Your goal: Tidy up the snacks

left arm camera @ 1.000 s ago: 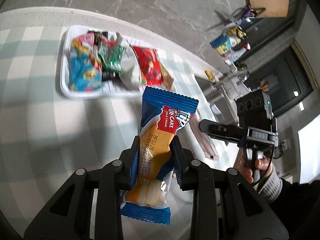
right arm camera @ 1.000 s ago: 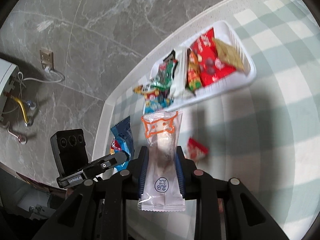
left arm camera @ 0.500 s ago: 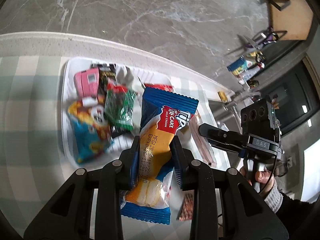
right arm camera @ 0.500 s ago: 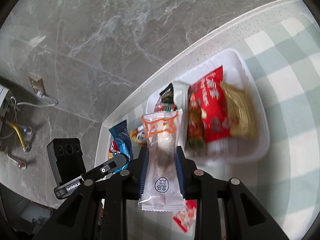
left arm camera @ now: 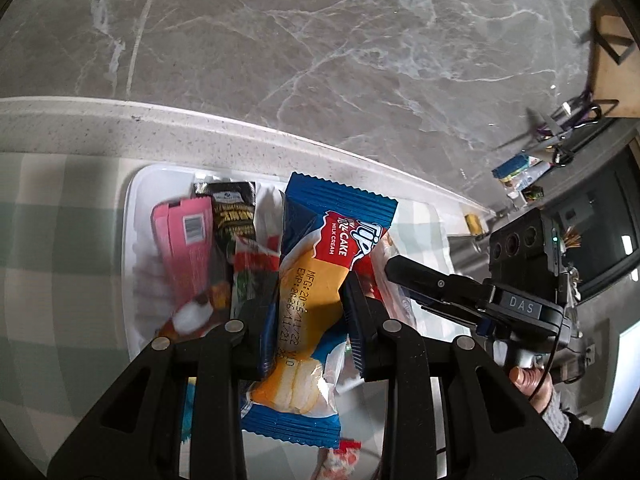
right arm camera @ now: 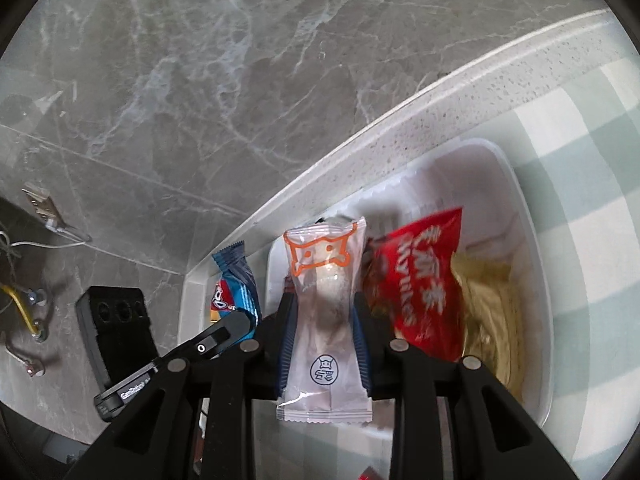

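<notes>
My left gripper (left arm camera: 306,308) is shut on a blue and yellow roll cake packet (left arm camera: 320,280) and holds it above the white tray (left arm camera: 134,208). In the tray lie a pink packet (left arm camera: 186,248), a black packet (left arm camera: 234,216) and other snacks. My right gripper (right arm camera: 322,332) is shut on a clear white packet with an orange cat outline (right arm camera: 324,308), held over the same tray (right arm camera: 516,184), beside a red packet (right arm camera: 420,284) and a gold packet (right arm camera: 490,304). The right gripper also shows in the left wrist view (left arm camera: 436,284).
The tray sits near the table's pale stone edge (left arm camera: 240,136) on a green checked cloth (right arm camera: 592,168). Beyond the edge is grey marble floor (left arm camera: 320,40). A small red snack (left arm camera: 340,460) lies on the cloth below my left gripper.
Both grippers have moved forward toward the tray with their packets, so the tray now lies right under the fingers. Both grips are unchanged.
</notes>
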Motion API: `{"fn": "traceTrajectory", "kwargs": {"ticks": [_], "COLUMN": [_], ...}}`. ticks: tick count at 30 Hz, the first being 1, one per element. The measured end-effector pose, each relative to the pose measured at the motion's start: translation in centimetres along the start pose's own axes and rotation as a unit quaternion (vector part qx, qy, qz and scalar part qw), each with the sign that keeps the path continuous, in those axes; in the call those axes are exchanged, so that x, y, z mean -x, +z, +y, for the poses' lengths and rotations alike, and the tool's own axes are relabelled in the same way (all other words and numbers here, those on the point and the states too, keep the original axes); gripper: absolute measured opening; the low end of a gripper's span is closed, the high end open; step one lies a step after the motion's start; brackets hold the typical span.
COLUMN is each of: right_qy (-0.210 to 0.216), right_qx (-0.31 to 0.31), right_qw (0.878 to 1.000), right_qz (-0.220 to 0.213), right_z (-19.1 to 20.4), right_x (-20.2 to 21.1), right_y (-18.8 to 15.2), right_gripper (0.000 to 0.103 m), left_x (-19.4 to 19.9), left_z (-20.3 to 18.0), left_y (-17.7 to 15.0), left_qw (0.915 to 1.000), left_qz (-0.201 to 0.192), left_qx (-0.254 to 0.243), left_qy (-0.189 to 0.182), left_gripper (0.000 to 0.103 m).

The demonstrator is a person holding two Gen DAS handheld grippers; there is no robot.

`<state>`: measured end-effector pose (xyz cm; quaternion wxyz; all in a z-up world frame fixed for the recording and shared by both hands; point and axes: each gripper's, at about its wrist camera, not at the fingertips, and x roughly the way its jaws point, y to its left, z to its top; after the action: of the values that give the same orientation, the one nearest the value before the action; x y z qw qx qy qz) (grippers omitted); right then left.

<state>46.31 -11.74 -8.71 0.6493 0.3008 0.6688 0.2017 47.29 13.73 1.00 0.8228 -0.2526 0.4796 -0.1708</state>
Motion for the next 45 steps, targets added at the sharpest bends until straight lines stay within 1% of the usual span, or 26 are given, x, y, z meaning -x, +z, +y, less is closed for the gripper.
{"fn": "traceTrajectory", "kwargs": {"ticks": [1, 2, 3, 4, 5, 6, 9, 14, 20, 24, 27, 32, 37, 41, 45], "right_qy": [-0.009, -0.015, -0.020, -0.024, -0.027, -0.029, -0.034, -0.035, -0.040, -0.050, -0.063, -0.090, -0.119, -0.142, -0.146], "right_qx": [0.002, 0.004, 0.005, 0.006, 0.010, 0.014, 0.021, 0.037, 0.055, 0.073, 0.088, 0.116, 0.119, 0.109, 0.088], "right_qw": [1.000, 1.000, 1.000, 1.000, 1.000, 0.999, 0.999, 0.998, 0.997, 0.996, 0.994, 0.989, 0.986, 0.984, 0.985], "right_qz": [-0.001, -0.001, -0.003, -0.005, -0.006, -0.008, -0.011, -0.019, -0.031, -0.031, -0.027, -0.021, -0.003, 0.012, 0.023], "right_z": [-0.1, -0.1, -0.2, -0.3, -0.3, -0.2, -0.1, 0.6, 1.5, 1.9, 2.4, 2.6, 1.7, 0.6, -0.5], "right_x": [-0.2, -0.4, -0.5, -0.5, -0.5, -0.4, 0.2, 2.0, 5.0, 6.9, 8.1, 9.6, 10.8, 11.4, 11.4], "right_y": [0.2, 0.3, 0.4, 0.5, 0.5, 0.4, 0.2, -1.1, -3.7, -6.1, -8.3, -12.4, -16.9, -20.1, -22.3], "right_gripper": [0.034, 0.038, 0.043, 0.045, 0.048, 0.048, 0.049, 0.051, 0.053, 0.057, 0.058, 0.058, 0.058, 0.058, 0.058], "left_x": [-0.4, -0.8, -1.2, -1.7, -1.8, -1.9, -2.0, -0.7, 1.9, 3.7, 4.8, 5.5, 4.6, 3.5, 2.6], "left_z": [0.0, 0.0, 0.0, 0.0, -0.1, -0.2, -0.3, -1.6, -3.0, -3.8, -4.7, -6.3, -7.0, -7.3, -7.7], "left_y": [0.3, 0.3, 0.4, 0.6, 0.5, 0.6, 0.7, 0.3, -2.0, -4.5, -6.8, -11.4, -16.3, -18.7, -20.6], "left_qw": [1.0000, 0.9999, 0.9997, 0.9994, 0.9992, 0.9989, 0.9983, 0.9965, 0.9936, 0.9920, 0.9900, 0.9831, 0.9763, 0.9724, 0.9694], "left_qz": [0.000, 0.001, 0.003, 0.004, 0.002, -0.003, -0.012, -0.029, -0.046, -0.046, -0.040, -0.015, 0.028, 0.048, 0.065], "left_qx": [-0.002, -0.005, -0.008, -0.012, -0.016, -0.019, -0.026, -0.049, -0.077, -0.094, -0.114, -0.163, -0.197, -0.209, -0.218], "left_qy": [0.009, 0.016, 0.023, 0.033, 0.038, 0.044, 0.051, 0.062, 0.070, 0.071, 0.073, 0.082, 0.086, 0.090, 0.091], "left_gripper": [0.028, 0.029, 0.032, 0.042, 0.047, 0.051, 0.051, 0.051, 0.052, 0.052, 0.052, 0.054, 0.054, 0.054, 0.054]}}
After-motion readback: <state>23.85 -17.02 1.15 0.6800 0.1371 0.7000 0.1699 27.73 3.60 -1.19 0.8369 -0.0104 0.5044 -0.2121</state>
